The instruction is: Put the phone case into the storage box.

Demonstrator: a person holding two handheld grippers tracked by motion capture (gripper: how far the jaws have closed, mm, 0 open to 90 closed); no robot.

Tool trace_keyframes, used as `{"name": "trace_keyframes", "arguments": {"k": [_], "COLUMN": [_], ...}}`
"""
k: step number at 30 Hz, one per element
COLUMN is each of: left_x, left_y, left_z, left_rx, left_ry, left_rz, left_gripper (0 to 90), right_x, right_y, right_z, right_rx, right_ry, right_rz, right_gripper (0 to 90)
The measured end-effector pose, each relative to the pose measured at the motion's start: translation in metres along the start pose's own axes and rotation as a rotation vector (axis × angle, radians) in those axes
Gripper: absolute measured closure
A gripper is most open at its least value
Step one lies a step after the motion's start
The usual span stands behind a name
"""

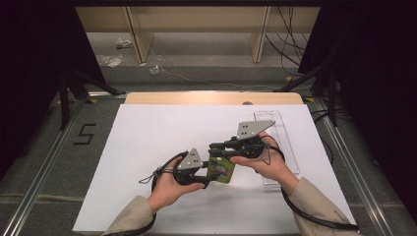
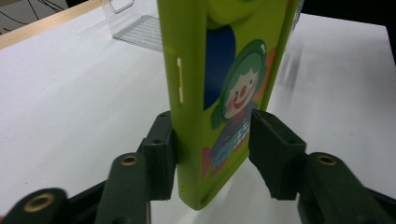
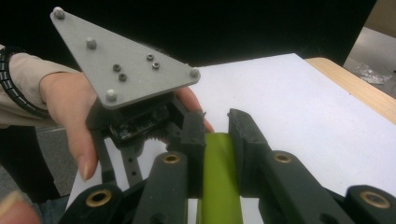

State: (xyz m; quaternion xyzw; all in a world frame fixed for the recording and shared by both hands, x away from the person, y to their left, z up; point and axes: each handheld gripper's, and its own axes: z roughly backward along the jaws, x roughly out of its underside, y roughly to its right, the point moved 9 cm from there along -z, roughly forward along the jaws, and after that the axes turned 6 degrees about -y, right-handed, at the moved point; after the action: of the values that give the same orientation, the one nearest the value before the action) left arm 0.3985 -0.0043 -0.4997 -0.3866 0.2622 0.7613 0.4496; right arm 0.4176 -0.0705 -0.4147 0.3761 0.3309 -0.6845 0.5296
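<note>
1. Near the middle of the table, just right of centre: left gripper [image 1: 209, 178] in the left hand [image 1: 168, 190], jaws pointing right toward the case [image 1: 222, 170].
2. Seen along the left gripper [image 2: 212, 140] itself: jaws partly open, astride the lower end of the case [image 2: 219, 70]. One pad flat against the narrow green side. Other pad right at the opposite edge, over the clown picture; cannot tell whether it presses there.
3. Just beyond and to the right: right gripper [image 1: 216, 149] in the right hand [image 1: 265, 164], jaws pointing left and reaching the far end of the case.
4. Seen along the right gripper [image 3: 217, 135]: jaws nearly closed, both pads tight on the thin green edge of the case [image 3: 218, 182]. Firm hold on it.
5. Between the two grippers: case lifted clear of the white sheet [image 1: 162, 132], standing on edge, picture side up toward the high camera. Bright green, with a clown in a green hat and a blue patch.
6. Right of the right hand, lying on the sheet: clear plastic tray [image 1: 287, 142], long side running near to far, apart from the case.
7. Beneath the sheet: wooden table [image 1: 211, 97], bare strip along the far edge.
8. Left of the table, on the grey floor: black mark shaped like a 5 [image 1: 84, 133].
</note>
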Motion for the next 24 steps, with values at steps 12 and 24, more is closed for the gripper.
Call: {"name": "trace_keyframes", "arguments": {"k": [12, 24], "left_x": [0.0005, 0.0018], "left_y": [-0.0040, -0.0048], "left_z": [0.0059, 0.0085], "left_rx": [0.015, 0.010], "left_ry": [-0.005, -0.030], "left_rz": [0.025, 0.027], "left_gripper": [71.7, 77.1], "right_x": [-0.0009, -0.0014], "right_y": [-0.0008, -0.0032], "right_z": [0.0000, -0.0010], "right_rx": [-0.032, -0.055], "right_ry": [0.026, 0.038], "right_rz": [-0.029, -0.021], "right_gripper": [77.6, 77.5]}}
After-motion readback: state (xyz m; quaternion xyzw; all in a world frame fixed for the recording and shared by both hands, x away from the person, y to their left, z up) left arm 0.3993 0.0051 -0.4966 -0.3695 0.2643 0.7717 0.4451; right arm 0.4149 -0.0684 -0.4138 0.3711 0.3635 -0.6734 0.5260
